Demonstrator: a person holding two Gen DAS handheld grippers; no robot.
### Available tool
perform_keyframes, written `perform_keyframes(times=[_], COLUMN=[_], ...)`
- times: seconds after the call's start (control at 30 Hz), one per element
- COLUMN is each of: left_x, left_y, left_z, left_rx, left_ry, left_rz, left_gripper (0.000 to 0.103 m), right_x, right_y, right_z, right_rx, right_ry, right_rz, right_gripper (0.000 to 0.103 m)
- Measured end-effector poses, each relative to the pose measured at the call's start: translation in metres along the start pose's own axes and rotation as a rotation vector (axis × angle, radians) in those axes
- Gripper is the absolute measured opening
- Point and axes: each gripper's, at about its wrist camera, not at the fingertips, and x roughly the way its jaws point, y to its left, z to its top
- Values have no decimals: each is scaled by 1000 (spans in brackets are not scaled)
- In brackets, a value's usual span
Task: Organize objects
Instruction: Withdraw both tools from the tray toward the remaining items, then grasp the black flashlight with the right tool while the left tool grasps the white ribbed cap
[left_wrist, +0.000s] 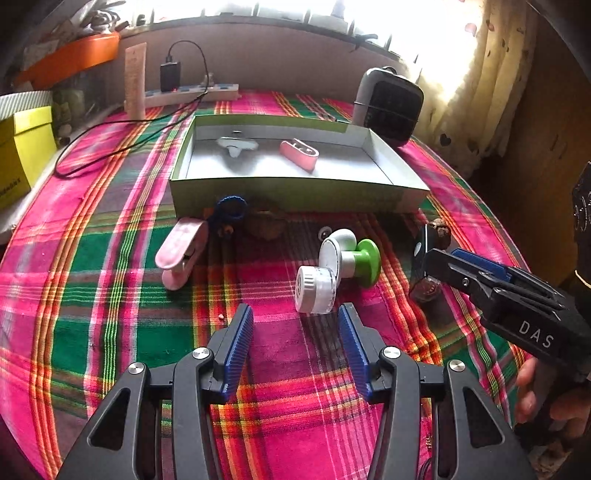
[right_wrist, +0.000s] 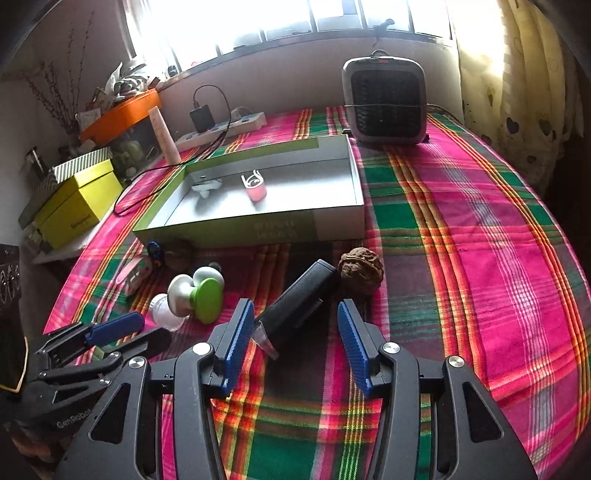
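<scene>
In the left wrist view my left gripper is open over the plaid cloth, nothing between its blue pads. Just ahead of its tips a white ribbed jar lies on its side against a green-and-white knob-shaped piece. A pink clip and a blue ring lie further left. My right gripper is open. A black tube with a clear tip lies on the cloth between its fingers, and neither pad presses it. A walnut-like lump sits behind the tube.
A shallow grey-green box stands behind the loose items, holding a pink piece and a white piece. A small heater stands at the back right, a power strip with cable back left, and yellow boxes far left.
</scene>
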Motion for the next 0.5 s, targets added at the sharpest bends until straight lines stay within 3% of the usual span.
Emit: perform_keyframes(times=[0.1, 0.5], left_x=[1, 7], left_y=[0, -5], left_z=[2, 7], left_rx=[0, 21], left_ry=[-2, -8], left_rz=[2, 47], left_gripper=[47, 47], right_x=[-1, 15], right_y=[2, 4], right_z=[0, 1], right_rx=[-5, -1], right_ry=[-12, 38], right_rz=[27, -16], right_gripper=[49, 49])
